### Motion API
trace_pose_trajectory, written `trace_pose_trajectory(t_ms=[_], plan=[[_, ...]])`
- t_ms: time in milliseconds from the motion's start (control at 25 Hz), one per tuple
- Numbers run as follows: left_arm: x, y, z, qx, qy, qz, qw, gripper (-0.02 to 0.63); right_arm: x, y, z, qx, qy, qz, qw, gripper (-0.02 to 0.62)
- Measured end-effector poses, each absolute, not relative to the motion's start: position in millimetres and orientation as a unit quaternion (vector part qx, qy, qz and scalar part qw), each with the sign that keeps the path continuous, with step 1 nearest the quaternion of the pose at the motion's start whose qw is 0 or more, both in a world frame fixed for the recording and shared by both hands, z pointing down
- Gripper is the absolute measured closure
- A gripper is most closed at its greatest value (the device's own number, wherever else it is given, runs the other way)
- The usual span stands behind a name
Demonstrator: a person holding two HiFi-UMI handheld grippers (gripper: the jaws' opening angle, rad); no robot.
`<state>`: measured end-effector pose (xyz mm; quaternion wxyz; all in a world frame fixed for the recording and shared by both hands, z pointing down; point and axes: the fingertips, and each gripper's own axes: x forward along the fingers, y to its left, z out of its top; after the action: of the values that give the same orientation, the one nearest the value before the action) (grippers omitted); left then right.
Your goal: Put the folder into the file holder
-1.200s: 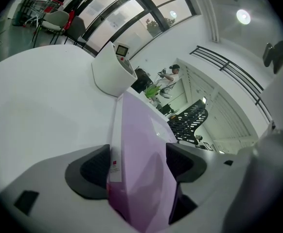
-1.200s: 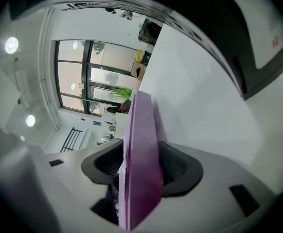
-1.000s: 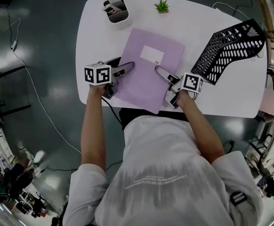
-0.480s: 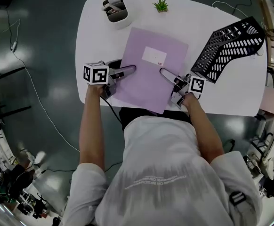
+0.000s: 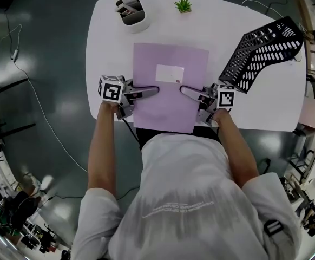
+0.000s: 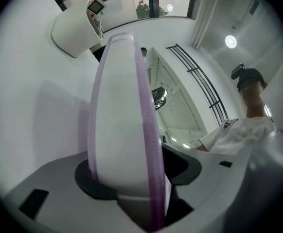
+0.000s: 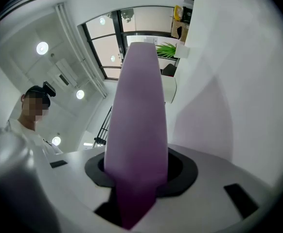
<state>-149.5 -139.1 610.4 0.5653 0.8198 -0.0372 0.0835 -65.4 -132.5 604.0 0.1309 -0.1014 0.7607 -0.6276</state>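
The purple folder (image 5: pixel 168 99) with a white label is held over the white table (image 5: pixel 228 15), squared to me, its near edge past the table's front. My left gripper (image 5: pixel 149 92) clamps its left edge; its jaws have just been closing with the folder between them. My right gripper (image 5: pixel 187 91) grips the right edge, its jaws having also closed in. In the left gripper view the folder's edge (image 6: pixel 122 120) runs up from the jaws; in the right gripper view the folder (image 7: pixel 136 110) does too. The black mesh file holder (image 5: pixel 263 50) lies at the right.
A white pen holder (image 5: pixel 129 10) stands at the table's far left corner, a small green plant (image 5: pixel 183 4) beside it. A cable trails at the far right edge. Dark floor surrounds the table; a pink box (image 5: pixel 314 115) sits off its right side.
The folder has swung from a slant to square with me and shifted slightly left. Both grippers turned to point inward at each other, each staying on its edge of the folder.
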Motion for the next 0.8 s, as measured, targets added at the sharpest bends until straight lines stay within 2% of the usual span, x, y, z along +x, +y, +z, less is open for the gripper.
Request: trace_pose_trajectory(t_ms=[360,480,520,560,800], plan=[[-162.3,-132.6,599.4,0.817,-0.051,0.052,0.573,0.351,-78.7,-134.1,592.9,-0.099,0.767,-0.626,0.096,0.397],[-177.6,-134.3,591.6,0.809,-0.073,0.048,0.581,0.374,-91.9,-139.7,597.1,-0.123,0.783,-0.607,0.065,0.358],[-183.7,-134.7,586.8,0.813,-0.081,0.045,0.574,0.411,-95.6,-142.0,595.3,-0.127,0.788,-0.599,0.058,0.348],[-190.3,-135.4,581.1,0.819,-0.09,0.044,0.564,0.419,-98.1,-144.5,591.8,-0.13,0.794,-0.591,0.054,0.344],[-229.9,-151.2,551.2,0.85,-0.168,0.042,0.498,0.43,-89.3,-167.8,575.7,-0.197,0.828,-0.525,0.023,0.333]])
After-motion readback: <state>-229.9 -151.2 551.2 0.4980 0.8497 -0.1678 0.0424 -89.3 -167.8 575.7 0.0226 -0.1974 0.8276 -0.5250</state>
